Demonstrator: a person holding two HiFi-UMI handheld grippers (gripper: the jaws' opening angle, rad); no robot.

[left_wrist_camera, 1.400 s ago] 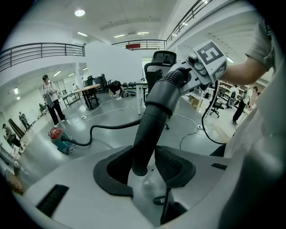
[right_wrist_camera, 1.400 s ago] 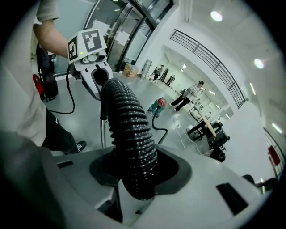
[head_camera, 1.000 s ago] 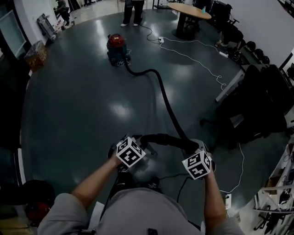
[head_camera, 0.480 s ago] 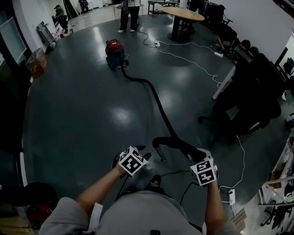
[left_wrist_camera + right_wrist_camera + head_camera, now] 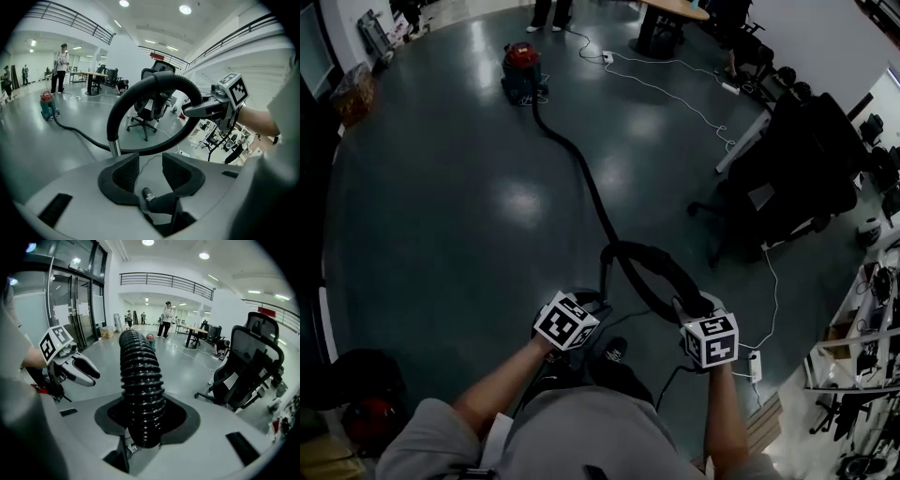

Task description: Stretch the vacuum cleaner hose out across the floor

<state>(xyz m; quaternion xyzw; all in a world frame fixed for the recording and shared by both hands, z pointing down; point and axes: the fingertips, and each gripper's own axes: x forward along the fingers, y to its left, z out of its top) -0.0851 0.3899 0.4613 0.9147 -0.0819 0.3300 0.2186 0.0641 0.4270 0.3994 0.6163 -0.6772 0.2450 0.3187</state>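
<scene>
**Head and tongs views: hose partly laid out.** The vacuum cleaner (image 5: 522,67) stands far off on the floor (image 5: 441,234). Its hose (image 5: 581,178) runs from it in a shallow curve toward the person, then lifts off the floor into a loop just ahead of both hands. The right tongs (image 5: 144,416) are clamped around the ribbed section of the hose near its free end. The left tongs (image 5: 151,161) stand part-open and empty; the smooth curved end tube (image 5: 154,79) and its metal collar (image 5: 114,147) lie ahead of them, not touching.

Judged handling: the ribbed hose looks light, flexible and springy, so it is likely to keep its curl or kink. Its ribs give the pads purchase. The rigid end tube should offer the firmer hold for pulling. A hard tug may drag the cleaner along.
</scene>
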